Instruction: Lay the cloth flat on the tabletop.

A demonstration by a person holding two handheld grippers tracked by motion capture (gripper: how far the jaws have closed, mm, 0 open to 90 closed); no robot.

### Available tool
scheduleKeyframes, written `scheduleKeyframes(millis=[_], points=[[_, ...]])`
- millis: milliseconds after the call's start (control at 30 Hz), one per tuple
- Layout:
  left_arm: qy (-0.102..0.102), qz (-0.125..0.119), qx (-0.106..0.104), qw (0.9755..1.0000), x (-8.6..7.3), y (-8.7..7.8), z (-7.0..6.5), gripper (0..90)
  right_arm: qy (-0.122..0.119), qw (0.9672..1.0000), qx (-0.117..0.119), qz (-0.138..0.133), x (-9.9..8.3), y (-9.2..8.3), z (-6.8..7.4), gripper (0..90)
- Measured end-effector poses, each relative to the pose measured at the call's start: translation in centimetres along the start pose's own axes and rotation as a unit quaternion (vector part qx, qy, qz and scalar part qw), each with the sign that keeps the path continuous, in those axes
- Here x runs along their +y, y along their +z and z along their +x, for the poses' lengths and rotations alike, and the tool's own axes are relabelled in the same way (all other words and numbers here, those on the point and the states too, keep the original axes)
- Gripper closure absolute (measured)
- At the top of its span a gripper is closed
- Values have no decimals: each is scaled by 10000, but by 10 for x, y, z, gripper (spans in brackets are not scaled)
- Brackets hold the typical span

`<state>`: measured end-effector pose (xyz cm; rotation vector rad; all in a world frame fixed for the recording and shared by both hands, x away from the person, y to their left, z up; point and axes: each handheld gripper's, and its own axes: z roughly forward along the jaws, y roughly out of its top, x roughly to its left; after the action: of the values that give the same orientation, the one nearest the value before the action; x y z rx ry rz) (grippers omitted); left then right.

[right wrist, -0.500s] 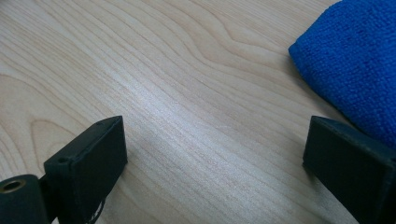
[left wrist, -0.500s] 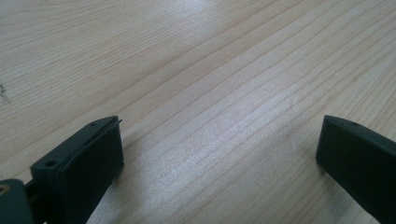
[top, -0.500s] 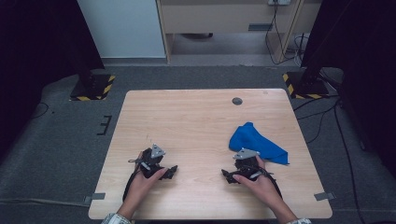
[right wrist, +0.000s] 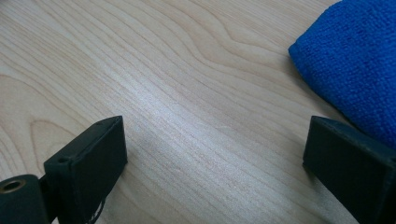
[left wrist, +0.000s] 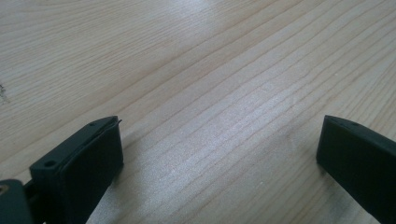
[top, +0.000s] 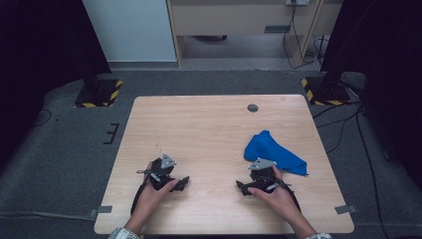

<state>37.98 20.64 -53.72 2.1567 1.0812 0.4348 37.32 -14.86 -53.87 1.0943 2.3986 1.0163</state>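
Note:
A crumpled blue cloth [top: 273,152] lies on the right part of the wooden table [top: 214,124]. My right gripper [top: 244,186] rests low on the table just in front of the cloth, held by a hand. Its jaws point toward the table's middle. In the right gripper view the gripper [right wrist: 215,135] stands open over bare wood, with the cloth [right wrist: 355,60] beside its right jaw. My left gripper [top: 180,184] sits at the near left in the other hand, also open. Bare wood alone lies between the jaws of the left gripper [left wrist: 219,135].
A small dark round cap [top: 253,107] is set into the table near its far edge. Black stands with yellow-striped bases [top: 99,94] rise off both far corners. Cables [top: 343,124] run over the grey floor at the right.

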Motion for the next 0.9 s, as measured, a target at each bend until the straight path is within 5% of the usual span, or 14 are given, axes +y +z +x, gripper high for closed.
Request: scheduleKeyframes(millis=[200, 433, 900], points=[[-1, 0, -1, 10000, 0, 0, 0, 0, -117, 9999, 66, 18, 3, -6, -1, 148], [-1, 0, -1, 10000, 0, 0, 0, 0, -217, 9991, 57, -350, 12, -22, -5, 233], [-1, 0, -1, 10000, 0, 0, 0, 0, -51, 9958, -474, -781, 34, -56, -33, 307]])
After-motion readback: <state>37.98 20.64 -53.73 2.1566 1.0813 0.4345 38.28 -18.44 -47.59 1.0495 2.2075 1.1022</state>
